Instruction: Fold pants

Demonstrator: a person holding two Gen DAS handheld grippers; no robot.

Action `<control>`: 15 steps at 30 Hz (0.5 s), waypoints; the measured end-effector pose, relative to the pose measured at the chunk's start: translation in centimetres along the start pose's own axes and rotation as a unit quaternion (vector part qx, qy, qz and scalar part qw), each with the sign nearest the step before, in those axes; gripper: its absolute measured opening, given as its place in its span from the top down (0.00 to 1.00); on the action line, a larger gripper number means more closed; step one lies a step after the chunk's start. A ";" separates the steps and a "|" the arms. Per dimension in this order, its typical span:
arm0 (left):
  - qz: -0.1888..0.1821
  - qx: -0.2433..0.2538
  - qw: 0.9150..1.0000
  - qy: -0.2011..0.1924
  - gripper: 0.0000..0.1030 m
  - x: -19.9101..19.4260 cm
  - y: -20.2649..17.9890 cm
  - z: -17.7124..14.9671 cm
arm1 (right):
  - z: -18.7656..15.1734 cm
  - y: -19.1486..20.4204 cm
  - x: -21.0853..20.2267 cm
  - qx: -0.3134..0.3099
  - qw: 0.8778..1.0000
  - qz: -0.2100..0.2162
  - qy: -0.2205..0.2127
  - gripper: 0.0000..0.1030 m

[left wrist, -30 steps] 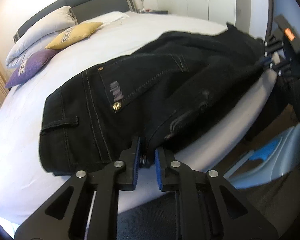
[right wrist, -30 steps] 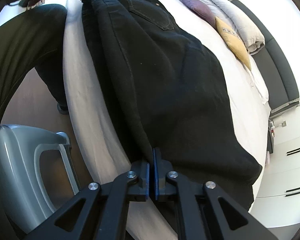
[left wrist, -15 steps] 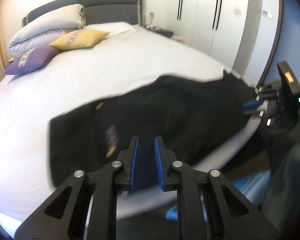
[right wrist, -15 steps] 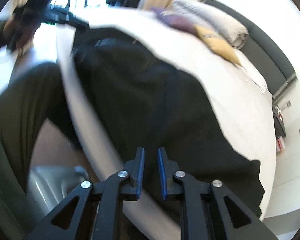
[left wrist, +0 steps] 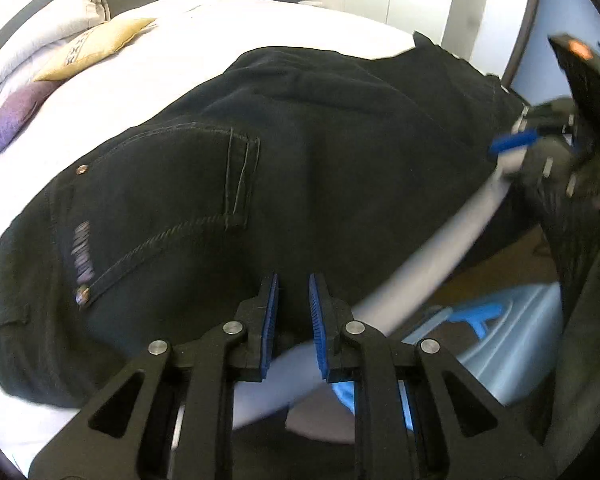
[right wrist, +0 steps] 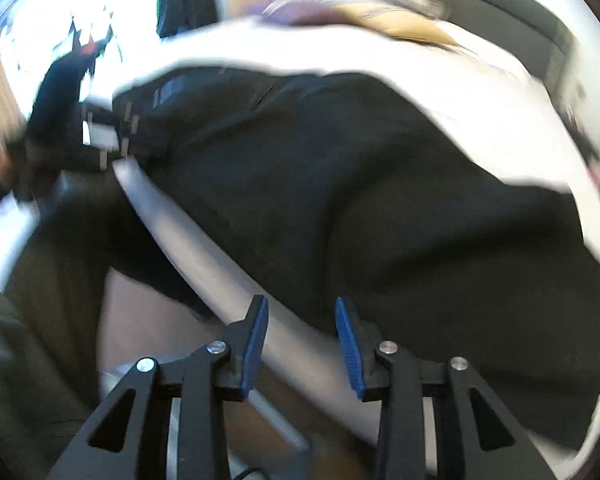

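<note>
Both grippers have let go of the black pants [left wrist: 308,184] since a second ago, when each was clamped on the hem at the mattress edge. Now the left gripper [left wrist: 293,316] stands with its blue pads only a narrow slot apart and nothing pinched in that slot; the dark cloth seen through it lies beyond the tips. The right gripper [right wrist: 302,338] has its jaws opening, already spread clearly wider than the left pair, and between them shows only the pale edge of the bed [right wrist: 204,248], no fabric. The pants lie folded in a broad dark slab across the white bed sheet, waistband and back pocket toward the left gripper's side, the near fold running along the mattress edge just ahead of both sets of tips. From the left wrist view the right gripper [left wrist: 516,142] sits at the far end of that fold, just beside the cloth. Purple and yellow cushions [left wrist: 96,46] rest well apart by the headboard
</note>
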State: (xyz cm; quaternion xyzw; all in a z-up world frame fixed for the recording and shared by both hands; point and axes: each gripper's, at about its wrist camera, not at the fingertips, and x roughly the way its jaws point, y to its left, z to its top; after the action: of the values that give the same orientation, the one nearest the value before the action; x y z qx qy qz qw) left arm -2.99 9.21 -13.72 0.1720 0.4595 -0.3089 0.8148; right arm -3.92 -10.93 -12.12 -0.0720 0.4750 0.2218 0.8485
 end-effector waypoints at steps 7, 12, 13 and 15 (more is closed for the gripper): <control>0.014 -0.048 0.997 -0.060 0.85 -1.8 0.8 2.8 | -4.9 -15.3 -7.7 0.356 0.926 0.010 -0.123 0.52; 0.022 -0.062 0.997 -0.034 0.85 1.3 0.1 5.1 | -10.6 -21.7 -8.3 0.531 0.831 0.033 -0.162 0.52; 0.021 -0.066 0.997 -0.027 0.85 1.9 0.3 5.0 | -11.3 -22.4 -7.8 0.549 0.821 0.025 -0.153 0.52; 0.028 -0.069 0.997 -0.014 0.85 3.4 0.5 5.4 | -12.3 -23.5 -6.9 0.574 0.805 0.036 -0.146 0.51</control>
State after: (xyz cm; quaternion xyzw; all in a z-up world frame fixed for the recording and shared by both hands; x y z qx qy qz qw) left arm 2.08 5.38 -13.84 0.1237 0.4633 -0.2557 0.8394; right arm -6.09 -38.05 -15.00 0.4786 0.3879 -0.0531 0.7859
